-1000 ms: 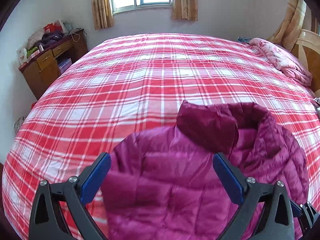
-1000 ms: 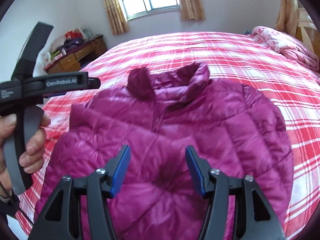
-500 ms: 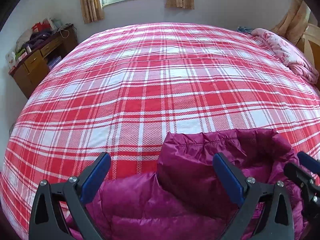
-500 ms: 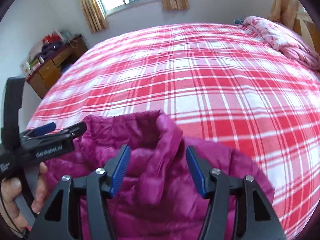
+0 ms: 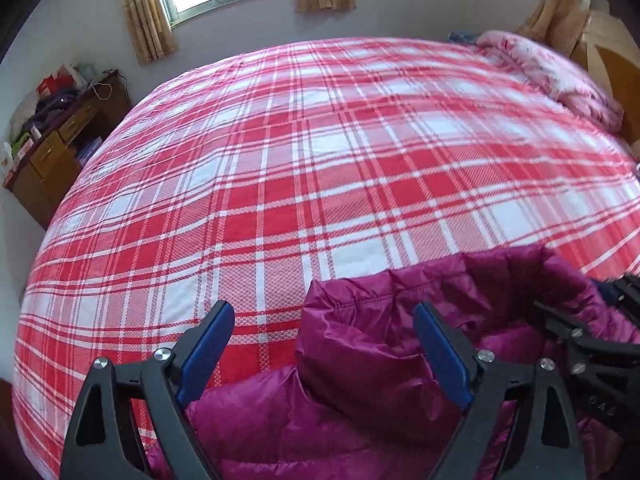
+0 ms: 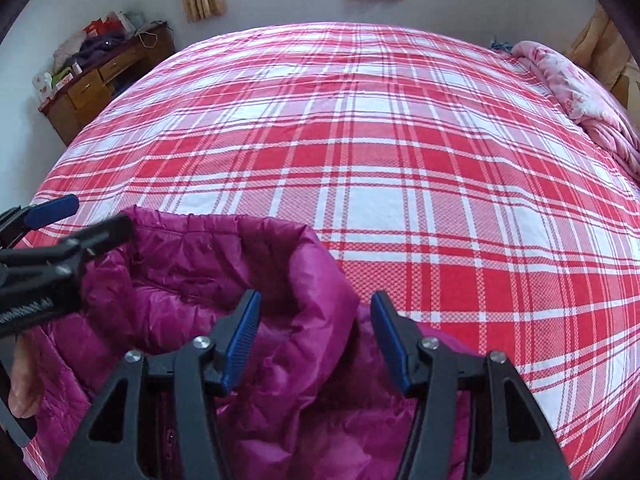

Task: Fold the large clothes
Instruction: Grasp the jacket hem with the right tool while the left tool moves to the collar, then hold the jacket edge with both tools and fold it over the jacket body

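Note:
A magenta puffer jacket (image 5: 360,408) lies at the near edge of the red plaid bed (image 5: 320,160), with its collar (image 5: 400,300) standing up. My left gripper (image 5: 324,318) is over the collar's left end, which sits between the closing jaws; neither pad presses on it. My right gripper (image 6: 316,306) straddles the collar's right end (image 6: 316,272). Its jaws are closing too, with a gap still at the right pad. Each gripper shows in the other's view: the right gripper (image 5: 576,292) at the right edge, the left gripper (image 6: 102,212) at the left edge, held by a hand (image 6: 24,380).
Plaid bedspread (image 6: 380,140) stretches far beyond the collar. A rumpled pink quilt (image 5: 560,76) lies at the far right by the wooden headboard (image 5: 612,60). A cluttered wooden desk (image 6: 100,76) stands against the wall at the far left, under a curtained window.
Both grippers have travelled from over the jacket's body up to its collar, one at each end. Both pairs of jaws have narrowed a little.

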A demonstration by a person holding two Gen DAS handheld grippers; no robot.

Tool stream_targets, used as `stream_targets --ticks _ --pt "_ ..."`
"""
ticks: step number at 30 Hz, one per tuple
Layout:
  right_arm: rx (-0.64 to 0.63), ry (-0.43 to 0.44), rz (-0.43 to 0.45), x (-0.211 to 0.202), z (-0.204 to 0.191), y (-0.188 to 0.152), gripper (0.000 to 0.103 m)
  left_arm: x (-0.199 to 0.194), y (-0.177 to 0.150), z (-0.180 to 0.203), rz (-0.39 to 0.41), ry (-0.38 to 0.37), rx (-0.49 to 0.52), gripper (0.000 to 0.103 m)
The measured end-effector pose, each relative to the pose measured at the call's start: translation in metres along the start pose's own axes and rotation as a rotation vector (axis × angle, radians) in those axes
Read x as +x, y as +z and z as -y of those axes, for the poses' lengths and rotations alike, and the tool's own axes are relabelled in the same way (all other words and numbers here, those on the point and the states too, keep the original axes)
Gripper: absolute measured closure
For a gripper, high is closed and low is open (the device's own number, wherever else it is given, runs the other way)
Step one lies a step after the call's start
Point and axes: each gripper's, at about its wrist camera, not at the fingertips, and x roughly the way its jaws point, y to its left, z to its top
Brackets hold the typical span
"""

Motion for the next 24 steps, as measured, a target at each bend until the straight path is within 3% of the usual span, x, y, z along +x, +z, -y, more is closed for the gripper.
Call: stream_targets --ticks 1,2,3,4,6,14,19,24 --pt "-0.012 -0.005 0.0 0.0 -0.001 0.0 0.054 0.006 -0.004 0.0 -0.018 0.024 0.001 0.022" --pt "-0.026 -0.011 0.002 -0.001 -0.001 0.0 0.065 0.008 -0.007 -0.004 -0.03 0.007 -0.011 0.053" --pt "-0.04 -0.021 0.0 -0.003 -0.001 -0.001 0.081 0.008 -0.01 -0.009 -0.047 -0.04 -0.025 0.068" --pt "-0.053 -0.034 0.003 -0.004 -0.001 -0.003 0.085 0.005 -0.013 -0.013 -0.053 -0.062 -0.03 0.08" --pt "-0.056 -0.04 0.017 -0.009 0.002 -0.008 0.089 -0.006 -0.02 -0.017 -0.016 -0.049 -0.001 0.088" --pt "-0.013 -0.044 0.042 -0.027 0.021 -0.037 0.091 -0.051 -0.065 -0.027 0.075 -0.118 0.021 0.094" --pt "0.002 -0.046 0.029 -0.018 0.029 -0.051 0.091 -0.049 -0.098 -0.025 0.061 -0.124 0.072 0.094" --pt "-0.017 -0.064 0.049 -0.014 0.028 -0.057 0.091 -0.081 -0.097 -0.035 0.159 -0.203 0.05 0.094"
